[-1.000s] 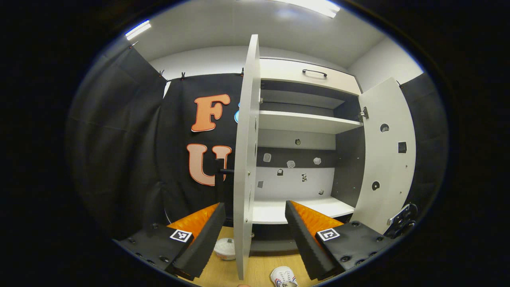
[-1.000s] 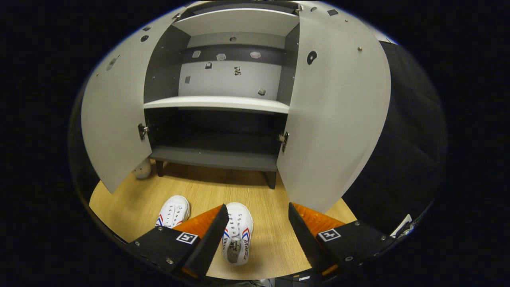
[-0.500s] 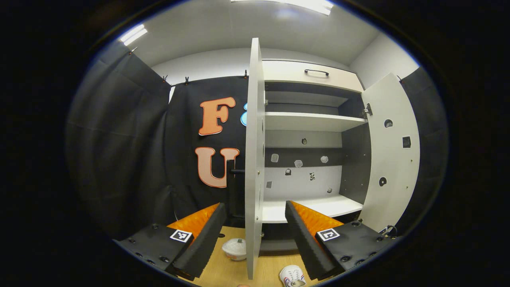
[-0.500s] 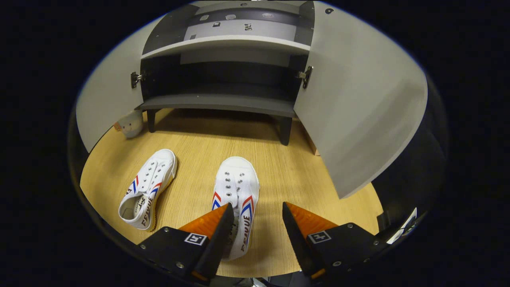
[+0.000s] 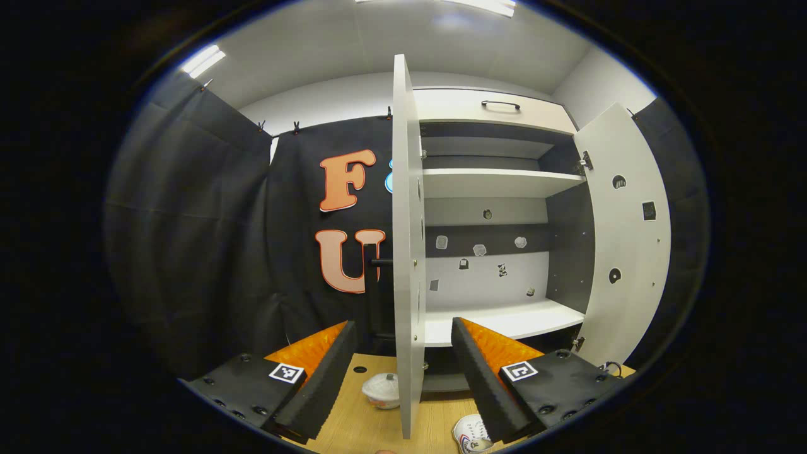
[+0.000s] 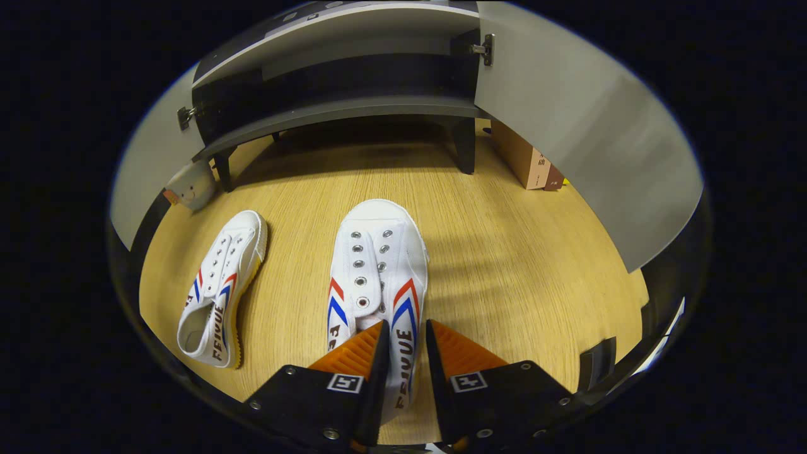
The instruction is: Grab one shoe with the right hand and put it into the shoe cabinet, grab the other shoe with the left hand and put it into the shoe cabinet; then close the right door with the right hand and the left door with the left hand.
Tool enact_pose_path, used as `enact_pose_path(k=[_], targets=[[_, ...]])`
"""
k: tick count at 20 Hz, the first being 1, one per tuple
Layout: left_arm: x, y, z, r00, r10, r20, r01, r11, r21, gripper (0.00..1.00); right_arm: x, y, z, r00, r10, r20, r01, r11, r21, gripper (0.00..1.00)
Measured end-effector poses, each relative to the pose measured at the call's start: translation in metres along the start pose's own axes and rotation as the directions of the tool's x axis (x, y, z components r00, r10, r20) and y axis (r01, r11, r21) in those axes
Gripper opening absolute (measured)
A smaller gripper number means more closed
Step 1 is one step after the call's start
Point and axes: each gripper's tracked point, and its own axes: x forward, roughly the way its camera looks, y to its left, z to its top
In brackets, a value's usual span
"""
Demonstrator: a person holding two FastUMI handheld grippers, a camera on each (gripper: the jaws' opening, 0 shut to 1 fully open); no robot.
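Right gripper view, left to right: small rounded whitish object (image 6: 189,186) by the cabinet's left leg, well ahead-left of the jaws. Two white canvas shoes with metal eyelets and red/blue chevrons on the wood-grain floor (image 6: 517,252). Left shoe (image 6: 217,287) lies tilted on its side, left of the jaws, apart from them. Right shoe (image 6: 378,277) sits upright, toe pointing to the cabinet; the right gripper (image 6: 405,353) has its jaws narrowed around the shoe's right side wall at the heel end, one inside the opening, one outside. Can't tell if both actually press. Brown cardboard box (image 6: 526,161) ahead-right, beside the cabinet leg.

Left gripper view: left gripper (image 5: 403,353) jaws spread wide, nothing held; the left door (image 5: 406,252) stands edge-on between them. Shoe cabinet (image 5: 498,183) ahead, flat white shelves, dark side panels, both doors open; right door (image 5: 624,239) ahead-right.
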Motion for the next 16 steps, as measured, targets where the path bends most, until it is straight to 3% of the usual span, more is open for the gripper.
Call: enact_pose_path(k=[2, 3, 4, 7, 10, 16], targets=[[0.002, 0.003, -0.001, 1.0, 0.008, -0.002, -0.008, 1.0, -0.002, 0.97, 0.001, -0.007, 0.002, 0.999, -0.042, 0.004, 0.042, 0.999, -0.013, 0.18], [0.002, 0.004, -0.001, 1.0, 0.012, -0.002, -0.012, 1.0, -0.006, 0.97, -0.002, -0.008, 0.004, 0.998, -0.064, 0.003, 0.064, 0.998, -0.009, 0.04], [0.002, 0.005, 0.0, 1.0, 0.015, -0.001, -0.015, 1.0, -0.008, 0.97, -0.005, -0.005, 0.006, 0.997, -0.073, 0.006, 0.073, 0.997, -0.018, 0.0], [0.001, 0.009, 0.004, 1.0, 0.023, 0.011, -0.023, 1.0, -0.012, 0.97, -0.038, -0.003, 0.016, 0.996, -0.083, 0.022, 0.084, 0.995, -0.051, 0.0], [0.002, 0.013, 0.005, 1.0, 0.021, 0.015, -0.021, 1.0, -0.003, 0.98, -0.066, 0.021, 0.03, 0.999, -0.015, 0.051, 0.015, 1.0, 0.005, 0.0], [0.004, 0.01, 0.002, 1.0, -0.001, 0.017, 0.001, 1.0, -0.027, 0.97, -0.154, 0.033, 0.103, 0.985, 0.014, 0.172, -0.019, 1.0, 0.024, 0.0]])
